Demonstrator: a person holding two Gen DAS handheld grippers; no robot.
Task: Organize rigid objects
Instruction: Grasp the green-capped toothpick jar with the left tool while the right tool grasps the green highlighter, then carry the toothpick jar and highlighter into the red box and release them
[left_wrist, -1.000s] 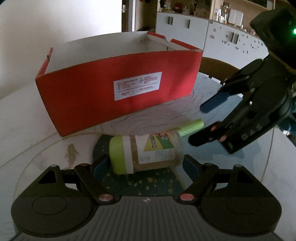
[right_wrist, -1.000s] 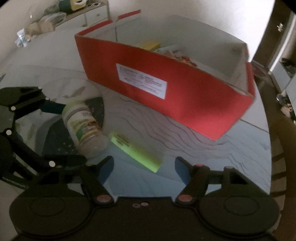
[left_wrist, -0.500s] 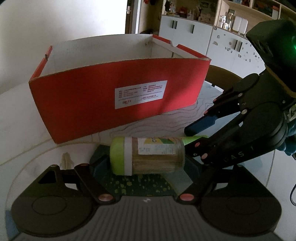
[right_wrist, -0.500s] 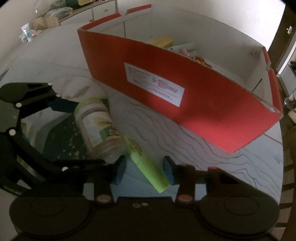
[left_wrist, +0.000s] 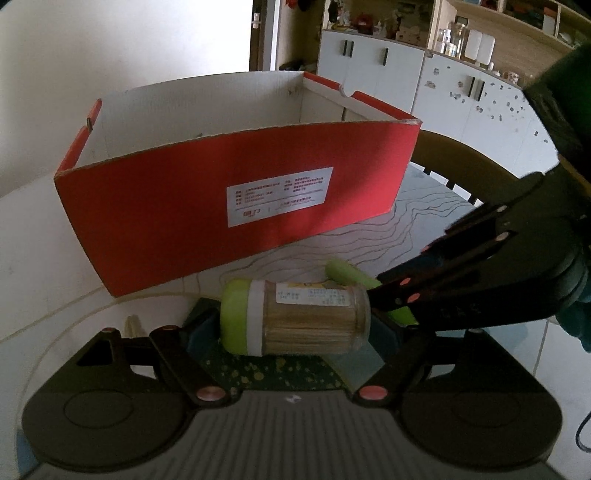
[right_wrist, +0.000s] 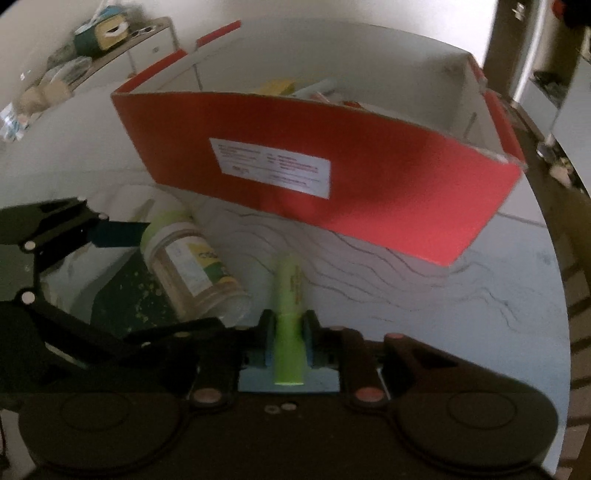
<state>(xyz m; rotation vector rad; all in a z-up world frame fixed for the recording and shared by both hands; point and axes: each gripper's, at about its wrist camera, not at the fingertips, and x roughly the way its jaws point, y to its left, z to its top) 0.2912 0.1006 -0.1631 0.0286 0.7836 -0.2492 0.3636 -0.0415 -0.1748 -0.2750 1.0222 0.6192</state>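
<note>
Where it gaped before, right claw (right_wrist: 290, 334) now pinches green marker (right_wrist: 290, 295).

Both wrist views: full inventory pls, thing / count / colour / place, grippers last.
box: 1, red outside and white inside, on the table behind the other items, open top.
items in box: several, yellow and pale ones, too blurred to name.
jar: 1, clear with light green lid, lying on its side in front of the box.
green stick: 1, light green, beside the jar's base end.
table: 1, pale with dark wavy lines.
cabinets: white, in the background.
left gripper: 1, black, open around the jar, pads not visibly pressing.
right gripper: 1, black, shut on the green stick.
</note>
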